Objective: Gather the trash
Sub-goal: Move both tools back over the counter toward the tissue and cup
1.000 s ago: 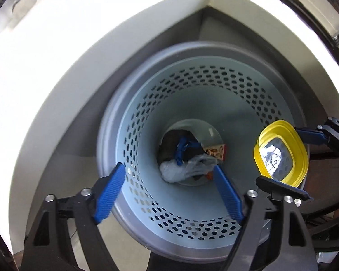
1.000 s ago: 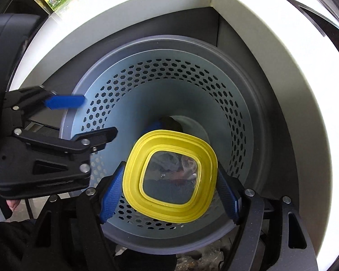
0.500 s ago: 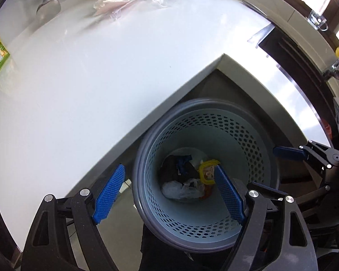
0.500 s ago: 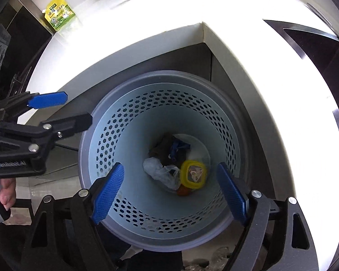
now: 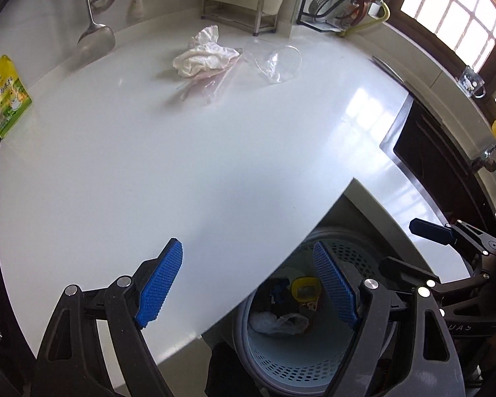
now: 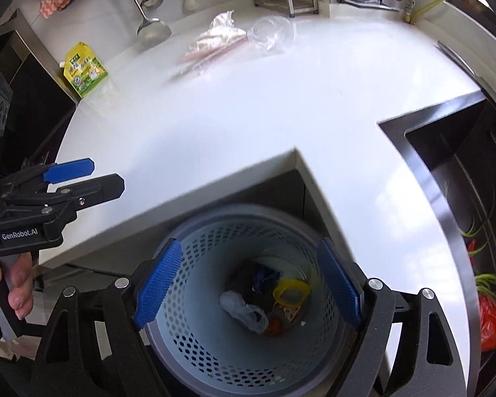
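A pale blue perforated bin stands on the floor below the white counter's corner; it also shows in the left wrist view. Inside lie a yellow lid, a clear bag and dark scraps. On the counter lie a crumpled white tissue, a clear plastic cup on its side and a green-yellow pouch. My left gripper is open and empty over the counter edge. My right gripper is open and empty above the bin.
A dark sink lies at the right with red and green scraps in it. Ladles hang on the back wall beside a metal rack. A glass mug stands on the window sill.
The right gripper let go of the yellow lid, which now lies in the bin. Both grippers have risen and pulled back, so the counter and its trash have come into view.
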Demonstrator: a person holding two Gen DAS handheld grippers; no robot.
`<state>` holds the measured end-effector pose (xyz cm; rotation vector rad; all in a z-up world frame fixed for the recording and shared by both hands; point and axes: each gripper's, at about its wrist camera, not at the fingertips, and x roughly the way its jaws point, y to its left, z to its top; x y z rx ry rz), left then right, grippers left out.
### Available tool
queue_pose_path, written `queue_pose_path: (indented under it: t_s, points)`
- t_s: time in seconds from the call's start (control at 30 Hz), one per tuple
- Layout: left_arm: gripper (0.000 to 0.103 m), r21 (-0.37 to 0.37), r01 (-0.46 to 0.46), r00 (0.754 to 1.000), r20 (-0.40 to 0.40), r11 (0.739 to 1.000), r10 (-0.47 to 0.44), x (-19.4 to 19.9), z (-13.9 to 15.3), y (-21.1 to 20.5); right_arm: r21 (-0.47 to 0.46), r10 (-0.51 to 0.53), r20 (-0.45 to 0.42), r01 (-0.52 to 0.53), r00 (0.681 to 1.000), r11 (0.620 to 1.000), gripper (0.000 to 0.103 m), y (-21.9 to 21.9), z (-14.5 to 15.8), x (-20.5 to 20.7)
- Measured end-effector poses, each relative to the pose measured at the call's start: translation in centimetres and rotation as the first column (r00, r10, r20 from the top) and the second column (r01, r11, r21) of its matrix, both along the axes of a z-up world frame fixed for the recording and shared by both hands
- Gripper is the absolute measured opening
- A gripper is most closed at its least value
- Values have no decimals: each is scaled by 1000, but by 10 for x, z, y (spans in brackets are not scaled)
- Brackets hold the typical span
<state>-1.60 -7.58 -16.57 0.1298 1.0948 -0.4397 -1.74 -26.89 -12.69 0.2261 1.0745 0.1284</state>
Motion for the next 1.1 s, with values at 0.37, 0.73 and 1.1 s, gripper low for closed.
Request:
queue_pose_path:
  t_s: [0.37, 0.73, 1.1]
  points:
    - [81, -35, -42, 996, 75, 998, 45, 82, 36, 21, -40, -32, 114, 37, 993, 999, 81, -16, 45, 99]
    - [81, -40, -58, 995, 82, 998, 62, 148, 40, 35, 47, -107, 110, 102, 988, 994, 81, -22, 35, 181]
    - [81, -33, -49, 997, 58, 998, 51, 191, 28, 42, 158, -187, 84, 172, 979, 972, 71, -23, -2, 245]
